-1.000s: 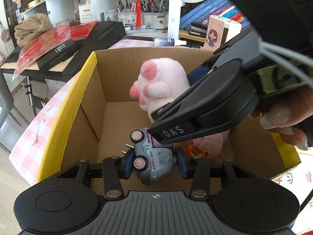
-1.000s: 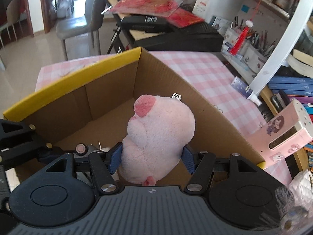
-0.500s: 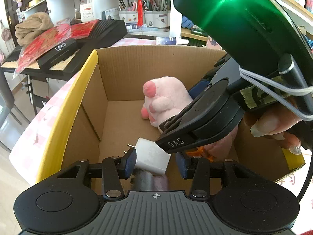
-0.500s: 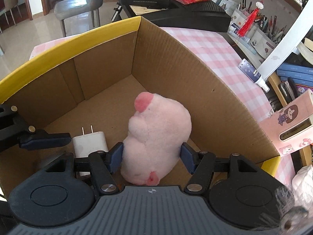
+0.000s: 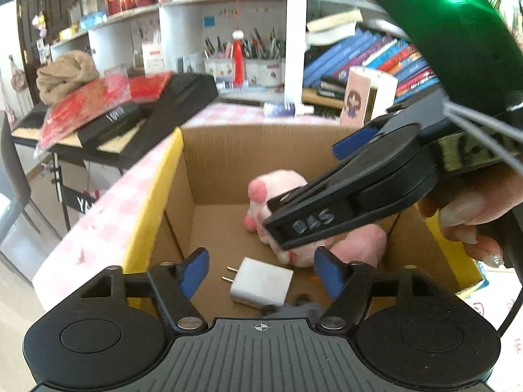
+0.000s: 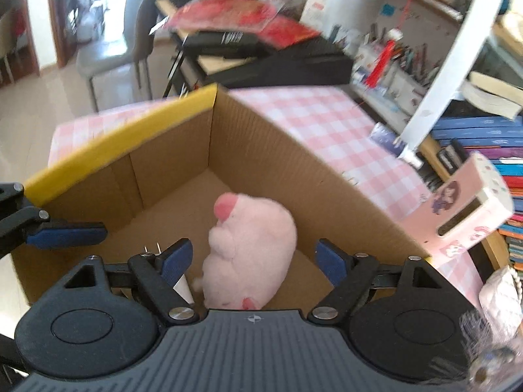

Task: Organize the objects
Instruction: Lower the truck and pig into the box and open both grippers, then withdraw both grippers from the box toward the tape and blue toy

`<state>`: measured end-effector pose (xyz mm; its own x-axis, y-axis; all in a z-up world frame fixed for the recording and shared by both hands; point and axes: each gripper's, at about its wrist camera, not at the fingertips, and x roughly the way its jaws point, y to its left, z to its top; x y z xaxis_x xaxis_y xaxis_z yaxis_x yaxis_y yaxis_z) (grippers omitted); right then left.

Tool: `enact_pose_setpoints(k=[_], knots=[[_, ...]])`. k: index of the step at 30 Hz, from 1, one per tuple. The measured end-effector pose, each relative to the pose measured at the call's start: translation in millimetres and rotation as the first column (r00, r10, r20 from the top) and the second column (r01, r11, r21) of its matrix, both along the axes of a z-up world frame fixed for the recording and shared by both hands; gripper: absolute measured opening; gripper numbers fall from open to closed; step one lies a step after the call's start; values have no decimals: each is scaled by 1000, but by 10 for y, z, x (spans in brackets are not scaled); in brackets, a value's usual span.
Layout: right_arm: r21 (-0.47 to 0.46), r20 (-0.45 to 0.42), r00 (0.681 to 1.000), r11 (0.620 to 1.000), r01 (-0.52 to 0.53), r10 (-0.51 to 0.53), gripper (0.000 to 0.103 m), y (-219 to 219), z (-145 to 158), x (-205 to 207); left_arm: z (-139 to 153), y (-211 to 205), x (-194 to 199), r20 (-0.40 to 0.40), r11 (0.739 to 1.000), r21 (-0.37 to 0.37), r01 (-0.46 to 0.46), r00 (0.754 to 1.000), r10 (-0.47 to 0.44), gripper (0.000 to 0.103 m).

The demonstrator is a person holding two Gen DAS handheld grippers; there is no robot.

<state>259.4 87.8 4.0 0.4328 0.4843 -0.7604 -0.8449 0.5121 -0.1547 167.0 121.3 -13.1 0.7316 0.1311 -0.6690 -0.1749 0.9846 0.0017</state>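
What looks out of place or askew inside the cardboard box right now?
Nothing is damaged or spilled. The pink plush toy lies on its side on the cardboard box floor, and the white charger lies flat beside it, prongs out. Both grippers' jaws are opening, gripping nothing.

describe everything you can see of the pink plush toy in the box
The pink plush toy is a soft, fuzzy, rounded animal with darker pink paw pads. It lies on its side on the floor of the cardboard box, beside a white plug adapter. The right hand-held gripper is opening above it, pads clear of the fur.
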Motion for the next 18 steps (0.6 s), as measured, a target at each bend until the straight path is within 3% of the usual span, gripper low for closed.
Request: enact_pose_setpoints(k=[4,10,18], knots=[[113,43,997,992,53,-58,83,-190,209,-90,106,26,-147,57,1000,14,-11,998,10,84],[247,75,982,957,150,-173,83,-491,444,-286,236,136,-353,118,999,10,-44,992,43,87],[354,79,929,881,314,-363,84,-839,567,-617,303,281,-609,162,997,-13,-76,984,77,89]])
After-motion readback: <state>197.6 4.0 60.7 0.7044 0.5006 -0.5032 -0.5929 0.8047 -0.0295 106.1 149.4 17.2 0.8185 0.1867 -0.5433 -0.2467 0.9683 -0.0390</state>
